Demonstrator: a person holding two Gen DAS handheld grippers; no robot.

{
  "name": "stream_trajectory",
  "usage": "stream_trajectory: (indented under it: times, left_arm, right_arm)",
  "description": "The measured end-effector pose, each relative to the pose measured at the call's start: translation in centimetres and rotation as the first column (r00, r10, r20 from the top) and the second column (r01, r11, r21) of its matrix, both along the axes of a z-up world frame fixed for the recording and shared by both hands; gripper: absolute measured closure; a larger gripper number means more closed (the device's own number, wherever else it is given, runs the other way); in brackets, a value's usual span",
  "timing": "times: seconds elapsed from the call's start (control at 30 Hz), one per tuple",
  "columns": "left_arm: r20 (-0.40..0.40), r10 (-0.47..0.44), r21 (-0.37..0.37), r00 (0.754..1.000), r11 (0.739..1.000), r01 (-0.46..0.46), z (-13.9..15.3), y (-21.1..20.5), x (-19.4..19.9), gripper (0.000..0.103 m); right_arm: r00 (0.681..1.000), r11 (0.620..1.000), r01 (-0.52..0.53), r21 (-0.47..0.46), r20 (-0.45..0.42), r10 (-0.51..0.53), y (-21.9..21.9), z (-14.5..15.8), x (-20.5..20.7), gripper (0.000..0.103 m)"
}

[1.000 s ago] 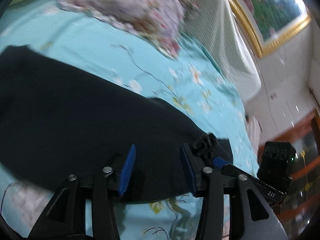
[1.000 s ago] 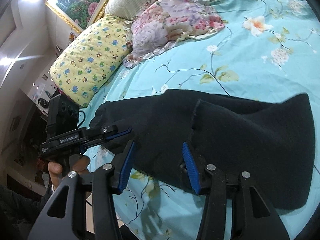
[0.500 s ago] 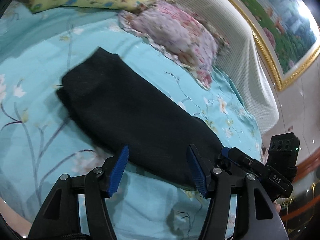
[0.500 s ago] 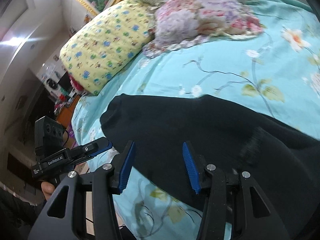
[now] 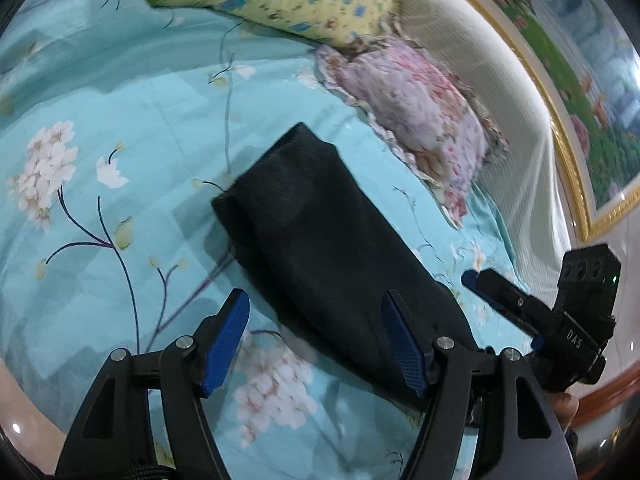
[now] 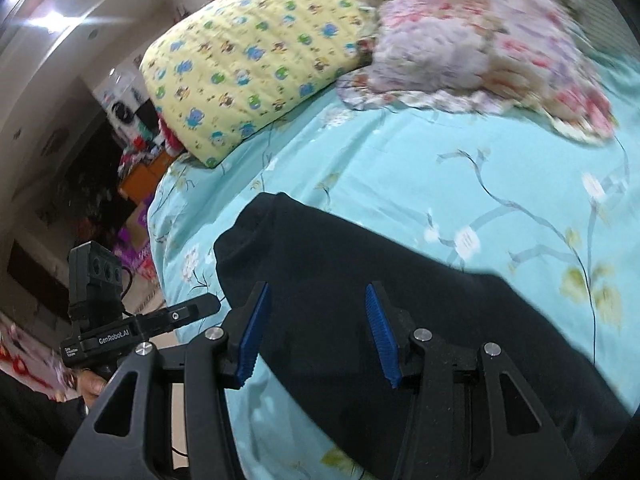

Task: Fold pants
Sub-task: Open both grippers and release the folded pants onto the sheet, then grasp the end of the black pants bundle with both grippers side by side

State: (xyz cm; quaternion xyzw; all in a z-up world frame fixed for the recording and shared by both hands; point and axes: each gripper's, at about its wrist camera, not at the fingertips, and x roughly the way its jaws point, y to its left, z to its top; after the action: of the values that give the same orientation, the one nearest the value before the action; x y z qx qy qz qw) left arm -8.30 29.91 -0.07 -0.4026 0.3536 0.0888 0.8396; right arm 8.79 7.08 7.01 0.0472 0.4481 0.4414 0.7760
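The black pants (image 5: 320, 248) lie folded in a long flat strip on the turquoise flowered bedsheet (image 5: 120, 128). They also show in the right wrist view (image 6: 400, 300). My left gripper (image 5: 316, 336) is open and empty, held above the near end of the pants. My right gripper (image 6: 316, 332) is open and empty, held above the pants' near edge. The right gripper shows at the right of the left wrist view (image 5: 520, 304), and the left gripper at the left of the right wrist view (image 6: 152, 324).
A yellow printed pillow (image 6: 256, 52) and a pink floral pillow (image 6: 480, 44) lie at the head of the bed. A white headboard (image 5: 512, 128) and a gold-framed picture (image 5: 592, 92) stand behind. The bed's left edge (image 6: 160, 220) drops to a cluttered floor.
Both grippers have pulled back and up from the pants, which now lie flat and look smaller in both views. The left gripper's jaws have opened wider.
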Motion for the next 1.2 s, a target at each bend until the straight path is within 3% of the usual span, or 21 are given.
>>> stream_trajectory:
  times: [0.3,0.43,0.73,0.83,0.9,0.97,1.1,1.2]
  left_arm:
    - [-0.025,0.031,-0.148,0.999,0.988,-0.035,-3.0,2.2,1.4,0.033]
    - [-0.018,0.045,-0.152,0.999,0.987,-0.047,-3.2,2.7,2.0,0.033]
    - [-0.035,0.072,-0.122,0.997,0.99,-0.075,-3.3,3.2,3.6,0.037]
    - [-0.048,0.084,-0.115,0.995,0.989,-0.089,-3.4,3.4,3.8,0.043]
    - [-0.066,0.097,-0.098,0.993,0.99,-0.103,-3.4,3.5,3.9,0.058]
    - [-0.082,0.102,-0.084,0.991,0.991,-0.109,-3.5,3.7,3.9,0.07]
    - [-0.044,0.091,-0.095,0.995,0.991,-0.095,-2.8,3.5,3.6,0.078]
    - [-0.012,0.054,0.003,0.998,0.999,-0.054,-0.5,1.8,3.9,0.079]
  right_arm:
    - [0.969,0.963,-0.242,-0.12,0.011,0.245,8.8,-0.9,4.2,0.052]
    - [0.955,0.946,-0.287,-0.148,0.026,0.294,11.4,-1.5,5.4,0.052]
    - [0.929,0.905,-0.368,-0.212,-0.052,0.366,15.9,-4.9,7.7,0.052]
    - [0.923,0.905,-0.384,-0.184,-0.092,0.373,16.5,-5.6,8.5,0.052]
    - [0.913,0.897,-0.406,-0.176,-0.12,0.39,16.9,-6.0,8.7,0.053]
    - [0.905,0.89,-0.424,-0.17,-0.118,0.409,17.0,-6.0,8.3,0.067]
    - [0.911,0.9,-0.412,-0.14,-0.091,0.403,16.0,-5.1,7.8,0.079]
    - [0.918,0.912,-0.395,-0.107,-0.074,0.389,14.6,-3.8,7.2,0.082]
